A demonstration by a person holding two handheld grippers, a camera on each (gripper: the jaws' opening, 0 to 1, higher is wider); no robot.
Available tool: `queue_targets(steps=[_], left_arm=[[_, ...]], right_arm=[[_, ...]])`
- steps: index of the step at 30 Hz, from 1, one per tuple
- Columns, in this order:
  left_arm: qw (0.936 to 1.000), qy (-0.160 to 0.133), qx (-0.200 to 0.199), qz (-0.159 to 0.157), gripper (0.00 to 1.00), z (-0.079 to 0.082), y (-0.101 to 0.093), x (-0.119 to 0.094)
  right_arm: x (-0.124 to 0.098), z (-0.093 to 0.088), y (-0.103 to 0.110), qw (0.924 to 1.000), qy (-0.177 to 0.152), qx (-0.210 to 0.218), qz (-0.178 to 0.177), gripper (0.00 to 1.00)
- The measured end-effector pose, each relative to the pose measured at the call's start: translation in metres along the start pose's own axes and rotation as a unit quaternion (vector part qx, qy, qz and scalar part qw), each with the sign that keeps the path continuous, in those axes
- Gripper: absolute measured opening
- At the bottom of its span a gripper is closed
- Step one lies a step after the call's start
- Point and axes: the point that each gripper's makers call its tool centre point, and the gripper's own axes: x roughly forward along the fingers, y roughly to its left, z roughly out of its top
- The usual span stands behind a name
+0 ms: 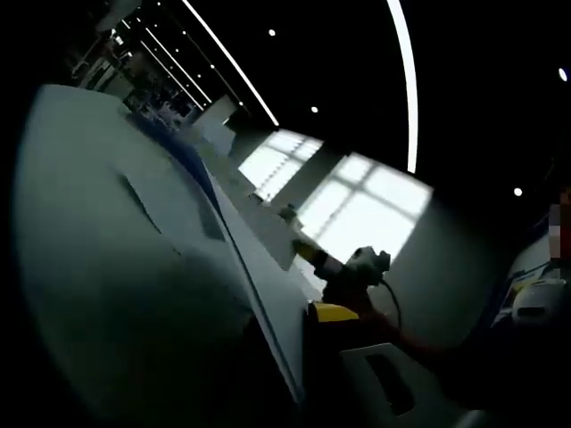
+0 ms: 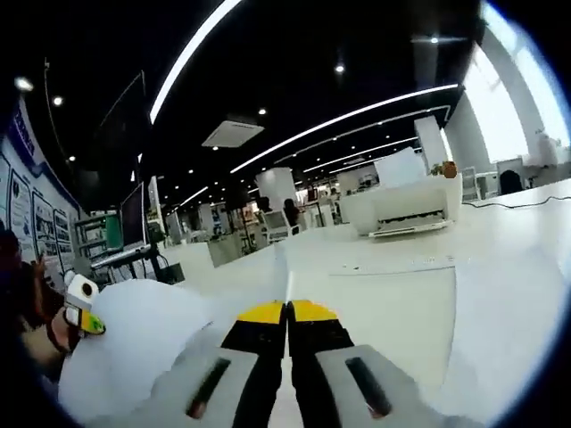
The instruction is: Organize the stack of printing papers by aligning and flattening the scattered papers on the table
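Your right hand-held gripper (image 2: 287, 314) is pinched shut on the edge of the printing papers (image 2: 134, 343), lifted above the white desk (image 2: 428, 294). Thin, floppy, slippery sheets: judge a grip near the stack's edges safest. In the left gripper view, papers (image 1: 134, 259) loom close; its jaws' state can't be told. A printer (image 2: 401, 207) sits behind, in an open office.

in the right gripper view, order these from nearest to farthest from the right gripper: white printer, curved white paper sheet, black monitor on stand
1. The curved white paper sheet, just left of the right gripper, low on the white table.
2. The white printer, farther back on the right of the table.
3. The black monitor on stand, back on the left; whether it lies beyond the printer is too close to call.
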Motion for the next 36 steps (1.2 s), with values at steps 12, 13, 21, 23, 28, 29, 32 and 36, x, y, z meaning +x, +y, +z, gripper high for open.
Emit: queue_targets(steps=[12,13,21,23,28,29,32,36], left_arm=[[1.0000,0.000,-0.005,-0.001,0.10,0.000,0.000,-0.001],[1.0000,0.000,-0.005,-0.001,0.10,-0.001,0.000,0.000],[1.0000,0.000,-0.005,-0.002,0.11,0.000,0.001,-0.001],[1.0000,0.000,-0.006,-0.002,0.11,0.000,0.001,-0.001],[1.0000,0.000,-0.006,-0.003,0.11,0.002,0.003,-0.002],[1.0000,0.000,-0.006,-0.003,0.11,0.002,0.004,-0.002],[1.0000,0.000,-0.007,-0.003,0.11,0.003,0.005,-0.003],[1.0000,0.000,-0.007,-0.003,0.11,0.004,0.006,-0.003]], right_arm=[[-0.009,0.037,0.005,0.9989,-0.045,0.011,0.011,0.00],[-0.010,0.039,0.006,0.9988,-0.048,0.011,0.011,0.00],[-0.017,0.062,0.017,0.9972,-0.072,0.008,0.017,0.00],[-0.017,0.069,0.019,0.9969,-0.076,0.004,0.019,0.00],[-0.014,0.086,0.019,0.9965,-0.081,-0.007,0.017,0.00],[-0.015,0.090,0.020,0.9962,-0.085,-0.010,0.018,0.00],[-0.017,0.097,0.028,0.9956,-0.090,-0.015,0.022,0.00],[-0.020,0.109,0.033,0.9945,-0.100,-0.020,0.026,0.00]])
